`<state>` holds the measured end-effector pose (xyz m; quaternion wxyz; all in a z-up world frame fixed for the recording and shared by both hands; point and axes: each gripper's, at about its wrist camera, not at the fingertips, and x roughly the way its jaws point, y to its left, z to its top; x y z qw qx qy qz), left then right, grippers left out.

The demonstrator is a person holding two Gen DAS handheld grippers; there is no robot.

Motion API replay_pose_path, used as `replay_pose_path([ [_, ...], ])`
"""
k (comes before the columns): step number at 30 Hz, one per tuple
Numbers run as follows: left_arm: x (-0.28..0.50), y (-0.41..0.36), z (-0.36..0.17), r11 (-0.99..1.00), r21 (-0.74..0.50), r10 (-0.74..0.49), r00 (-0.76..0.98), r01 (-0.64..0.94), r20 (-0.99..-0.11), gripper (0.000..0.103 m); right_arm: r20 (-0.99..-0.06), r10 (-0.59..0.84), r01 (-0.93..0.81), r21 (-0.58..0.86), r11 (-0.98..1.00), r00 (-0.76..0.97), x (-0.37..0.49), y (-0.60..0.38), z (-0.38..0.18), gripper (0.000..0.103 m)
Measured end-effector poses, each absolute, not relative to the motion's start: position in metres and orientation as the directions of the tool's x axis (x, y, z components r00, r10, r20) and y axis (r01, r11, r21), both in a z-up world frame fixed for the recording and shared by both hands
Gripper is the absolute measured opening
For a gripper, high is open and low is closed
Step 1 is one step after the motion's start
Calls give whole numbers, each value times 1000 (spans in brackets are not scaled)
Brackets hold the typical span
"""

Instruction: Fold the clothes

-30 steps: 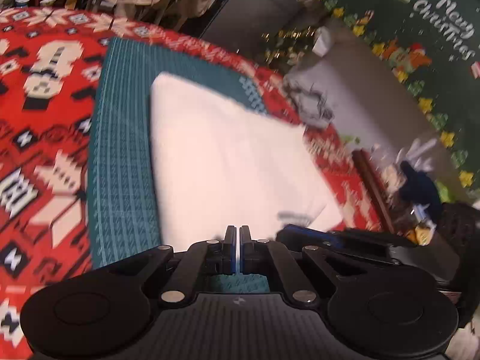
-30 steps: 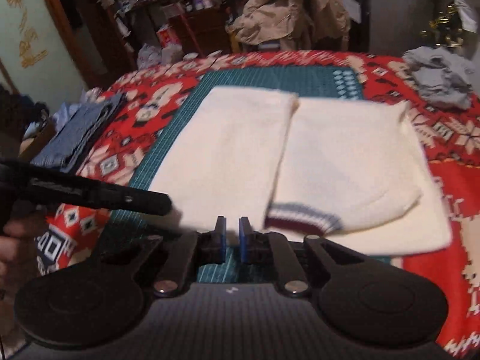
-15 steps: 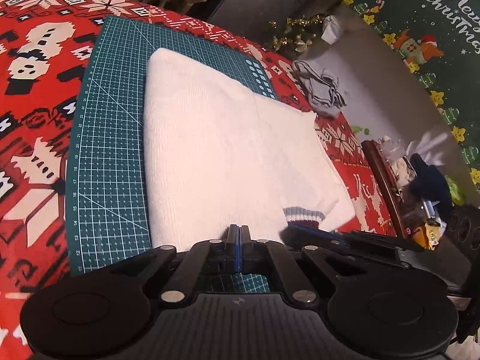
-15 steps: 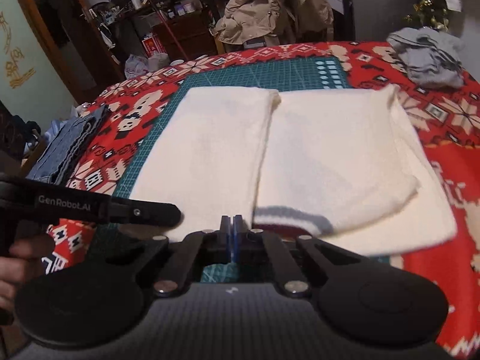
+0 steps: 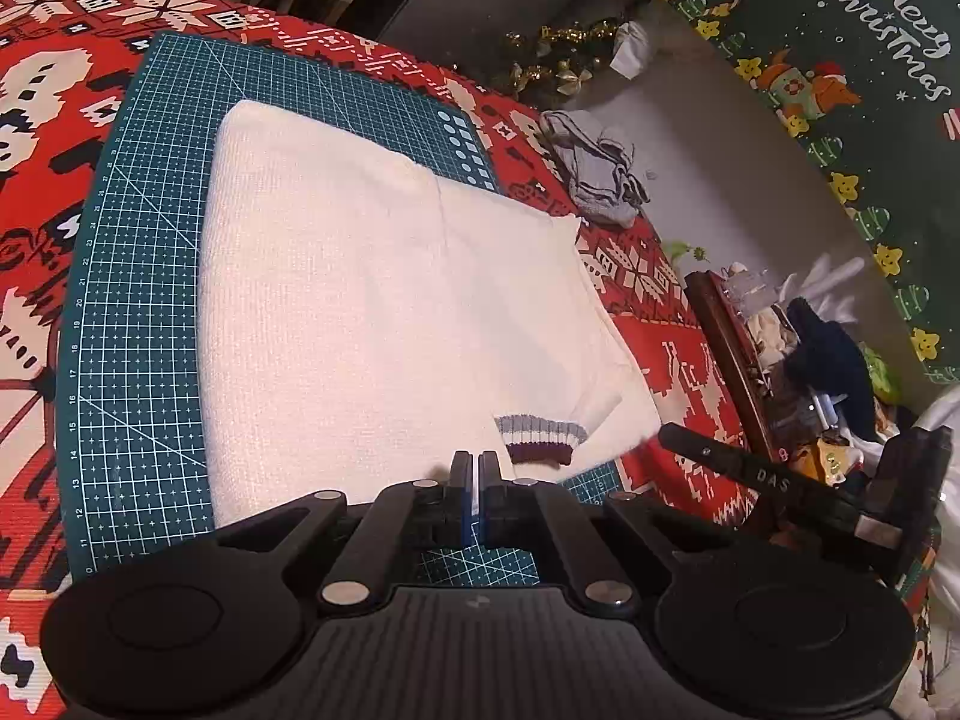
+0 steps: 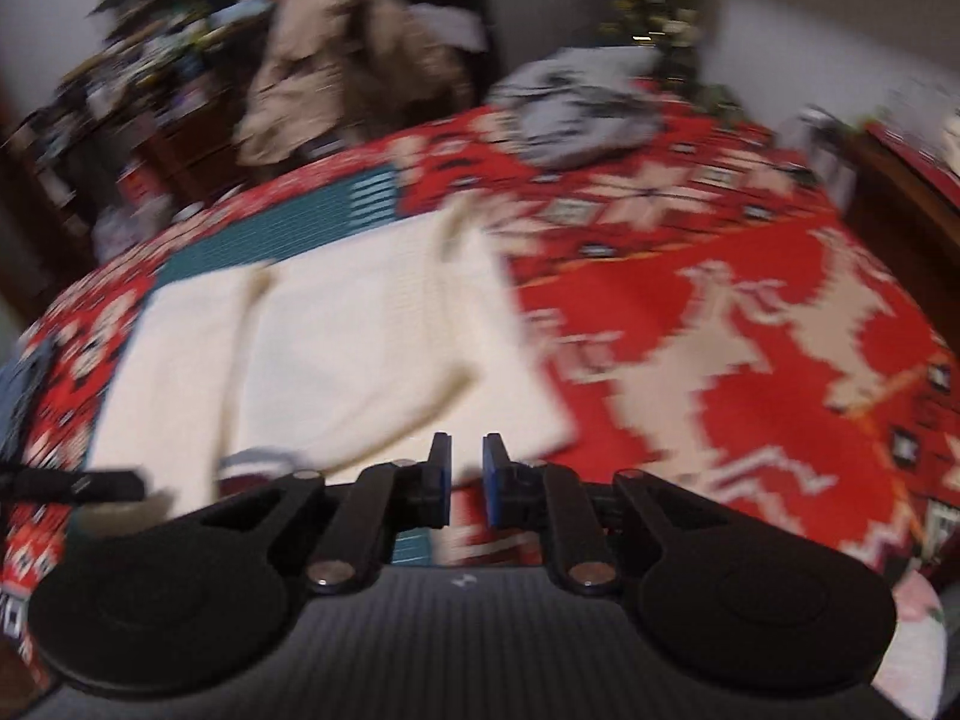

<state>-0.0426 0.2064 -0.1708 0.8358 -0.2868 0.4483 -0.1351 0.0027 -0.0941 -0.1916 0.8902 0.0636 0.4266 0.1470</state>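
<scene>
Surface: red patterned bench cloth (image 5: 36, 192) under a green cutting mat (image 5: 138, 324); cluttered room behind, a Christmas banner (image 5: 864, 48) at your right.
Task's thing: one cream sweater (image 5: 360, 324) lies flat on the mat, both sleeves folded in over the body, one striped cuff (image 5: 540, 438) near its front edge.
Left tool (image 5: 478, 474): clenched at the sweater's near hem; a sliver of white shows between the pads, but you cannot tell whether cloth is pinched.
Right tool (image 6: 462, 468): jaws have just been opening and stand slightly parted, nothing between them.
Just changed: your right tool has swung away from the middle of the hem to the sweater's right front corner; its view is smeared by that motion. The sweater has not shifted.
Meaning: the sleeve folds look finished; you appear to be setting up the next fold of the body.
Count: one sweater, two folded sleeves, one visible cuff, one crumpled grey garment (image 5: 600, 168) on the cloth beyond, two tools.
</scene>
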Motion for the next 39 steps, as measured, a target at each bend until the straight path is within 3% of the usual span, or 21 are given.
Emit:
replay_pose_path([
  [10,-49,228,-171,794,-597,-433,578,-120,-692,1,-739,297,-162,251,954,604,19,-109,-208,18],
  [19,-42,250,-168,781,-601,-393,614,-170,-684,1,-673,386,-304,243,921,632,17,-74,-177,18],
  [27,-20,255,-163,779,-608,-400,627,-151,-668,1,-634,571,-395,414,821,522,66,-18,-163,18],
  [39,12,265,-173,750,-641,-417,635,-163,-650,1,-654,716,-234,677,698,245,173,50,-220,32],
])
